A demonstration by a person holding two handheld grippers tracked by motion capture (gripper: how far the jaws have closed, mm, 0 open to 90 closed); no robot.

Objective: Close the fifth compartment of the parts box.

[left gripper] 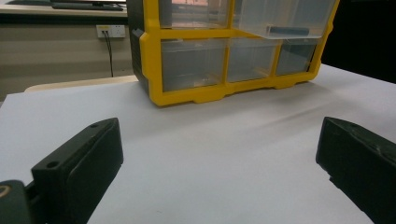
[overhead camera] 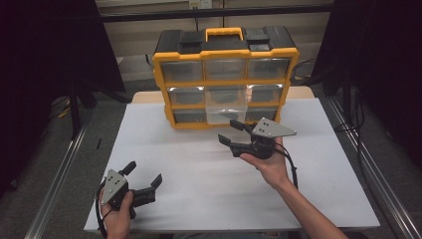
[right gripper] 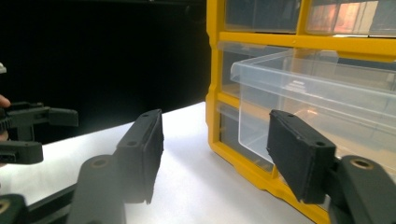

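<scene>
High view gives us a yellow and black drawer cabinet (overhead camera: 226, 74) standing at the far edge of the white table (overhead camera: 199, 164), about midway along that edge, with a yellow handle (overhead camera: 225, 33) on its black top and three rows of three clear drawers on its front. The middle drawer (overhead camera: 226, 113) of the bottom row is pulled out toward us, over the table; the others look shut. We see the right gripper (overhead camera: 228, 132) just in front of that pulled-out drawer, turned on its side and pointing left, held in the right hand (overhead camera: 266, 162) with the forearm coming in from the near right corner; its jaws are apart and hold nothing. In the right gripper view we look past those two spread black jaws at the open drawer (right gripper: 317, 100), whose clear front corner lies just beyond the right-hand jaw; we cannot tell whether the jaw touches it. The left gripper (overhead camera: 144, 175) sits near the near left corner of the table, in the left hand (overhead camera: 118, 211), well apart from the cabinet, its jaws also wide and empty. The left gripper view shows bare table (left gripper: 210, 154) between its jaws and the cabinet (left gripper: 233, 46) farther off, with the open drawer (left gripper: 285, 18) projecting at upper right; something dark lies inside it, too blurred for us to tell.
</scene>
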